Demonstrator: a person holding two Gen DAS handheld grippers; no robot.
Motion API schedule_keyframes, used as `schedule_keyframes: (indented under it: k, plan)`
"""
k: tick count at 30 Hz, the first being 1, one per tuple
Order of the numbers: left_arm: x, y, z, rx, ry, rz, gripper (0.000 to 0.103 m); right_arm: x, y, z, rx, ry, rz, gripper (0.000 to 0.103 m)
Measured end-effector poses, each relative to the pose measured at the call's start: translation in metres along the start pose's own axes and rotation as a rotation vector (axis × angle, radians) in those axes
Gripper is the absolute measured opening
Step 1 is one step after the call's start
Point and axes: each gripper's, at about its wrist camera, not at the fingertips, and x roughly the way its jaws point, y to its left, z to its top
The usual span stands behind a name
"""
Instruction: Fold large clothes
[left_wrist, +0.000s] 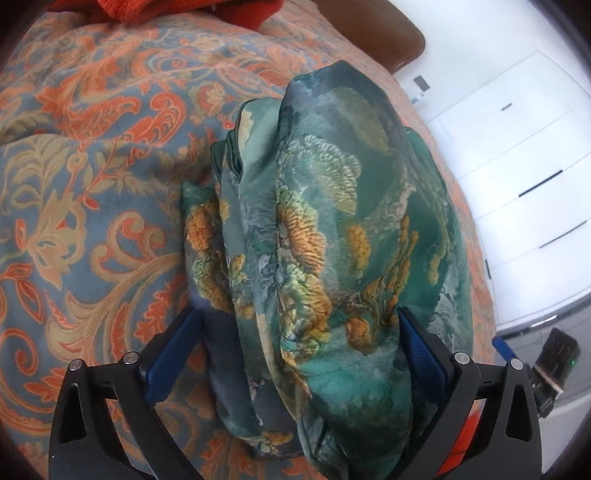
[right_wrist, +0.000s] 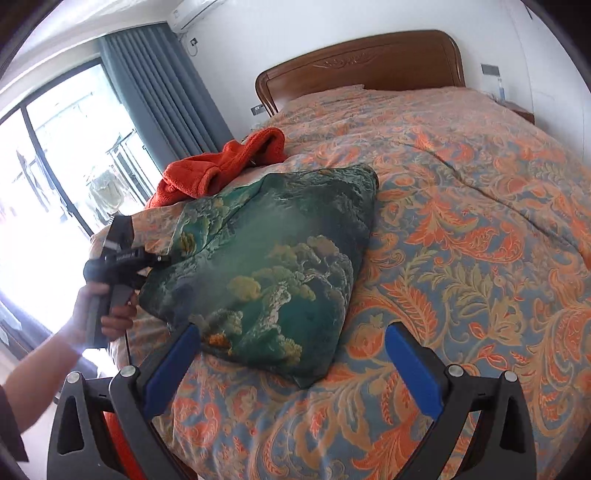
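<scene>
A green garment with a yellow-orange tree print (right_wrist: 273, 251) lies folded into a thick bundle on the paisley bedspread (right_wrist: 461, 229). In the left wrist view the garment (left_wrist: 332, 229) fills the space between the blue pads of my left gripper (left_wrist: 299, 325), which is open around its near end. The left gripper also shows in the right wrist view (right_wrist: 122, 254), held by a hand at the bundle's left edge. My right gripper (right_wrist: 291, 343) is open and empty, hovering just in front of the bundle's near corner.
An orange-red fleece garment (right_wrist: 221, 166) lies crumpled behind the bundle near the bed's left edge. A wooden headboard (right_wrist: 362, 62) stands at the far end. A window with grey curtains (right_wrist: 159, 85) is at left. White drawers (left_wrist: 517, 166) stand beside the bed.
</scene>
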Motion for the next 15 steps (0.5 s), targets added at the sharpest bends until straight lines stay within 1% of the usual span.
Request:
schedule_keyframes:
  k: [1, 3, 5, 7, 9, 11, 14, 15]
  plan:
    - [0.005, 0.001, -0.001, -0.005, 0.005, 0.012, 0.103, 0.010, -0.008, 0.007, 0.026, 0.012, 0.014, 0.102]
    - [0.015, 0.000, -0.002, 0.022, 0.017, 0.047, 0.103, 0.033, -0.023, 0.017, 0.068, 0.053, 0.056, 0.102]
    - [0.023, -0.001, -0.002, 0.033, 0.031, 0.057, 0.103, 0.067, -0.040, 0.027, 0.137, 0.117, 0.100, 0.102]
    - [0.028, 0.003, 0.000, 0.013, 0.054, 0.028, 0.103, 0.097, -0.050, 0.032, 0.179, 0.171, 0.140, 0.102]
    - [0.034, 0.009, 0.002, -0.013, 0.077, -0.004, 0.103, 0.119, -0.053, 0.036, 0.187, 0.200, 0.147, 0.102]
    - [0.040, 0.012, 0.002, -0.021, 0.084, -0.014, 0.103, 0.146, -0.055, 0.036, 0.190, 0.245, 0.185, 0.102]
    - [0.047, 0.012, 0.002, -0.023, 0.085, -0.030, 0.103, 0.169, -0.057, 0.036, 0.246, 0.261, 0.250, 0.102]
    - [0.049, 0.012, 0.002, -0.029, 0.088, -0.045, 0.103, 0.174, -0.056, 0.037, 0.253, 0.266, 0.252, 0.102]
